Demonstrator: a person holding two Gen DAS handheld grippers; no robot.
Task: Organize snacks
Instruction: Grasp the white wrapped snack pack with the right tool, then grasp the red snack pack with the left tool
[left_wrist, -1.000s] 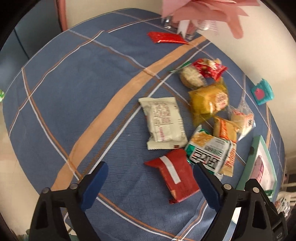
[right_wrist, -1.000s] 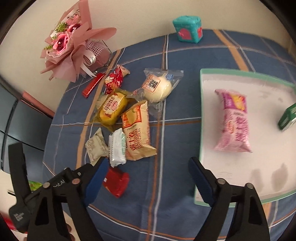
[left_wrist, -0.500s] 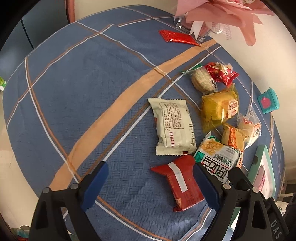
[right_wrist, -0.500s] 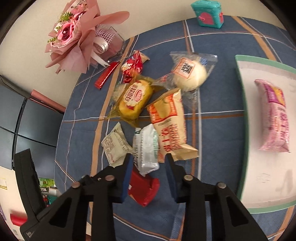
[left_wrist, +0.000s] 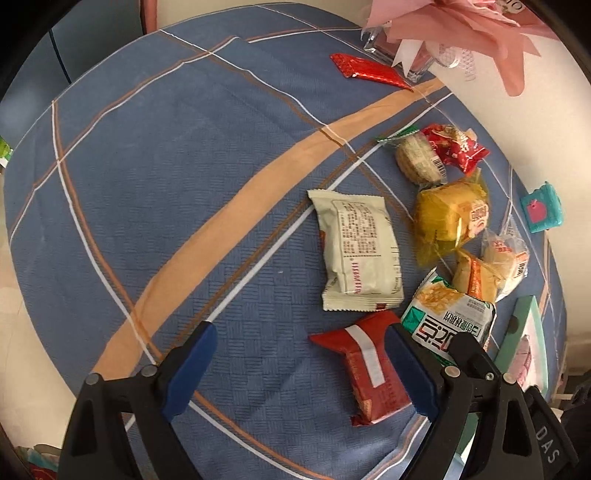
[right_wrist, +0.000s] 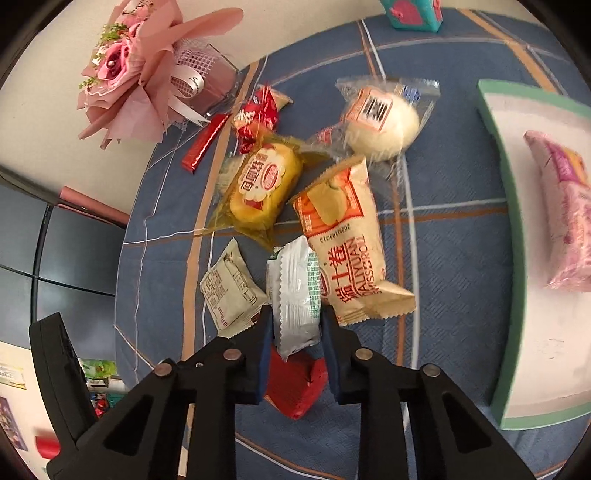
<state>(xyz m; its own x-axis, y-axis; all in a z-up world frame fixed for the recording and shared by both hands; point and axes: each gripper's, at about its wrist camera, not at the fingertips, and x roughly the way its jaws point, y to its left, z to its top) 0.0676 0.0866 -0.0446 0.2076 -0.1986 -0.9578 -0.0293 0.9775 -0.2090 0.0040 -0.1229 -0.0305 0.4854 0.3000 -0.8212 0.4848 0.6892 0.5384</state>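
Blue woven tablecloth (left_wrist: 147, 184), checked with tan, brown and white stripes, covers the table. At its right, a flat rectangular tray (right_wrist: 496, 155) with a green rim and white floor holds a glossy pink oblong packet (right_wrist: 569, 214). A pink paper-wrapped bouquet (right_wrist: 140, 70) stands in a clear square vase at the far edge. Loose snacks lie clustered mid-cloth: a tan crimped egg-roll bag (right_wrist: 347, 247); a round white bun in clear film (right_wrist: 382, 125); a yellow cake in translucent wrap (right_wrist: 262, 188); a matte cream packet (left_wrist: 360, 254), print side up; a red foil packet (left_wrist: 369, 365).

Right gripper (right_wrist: 295, 328): fingers closed narrowly on the silver-and-green foil packet (right_wrist: 297, 295), pinched near its serrated end above the red packet.

Left gripper (left_wrist: 299, 354): blue-padded fingers spread wide, holding nothing.
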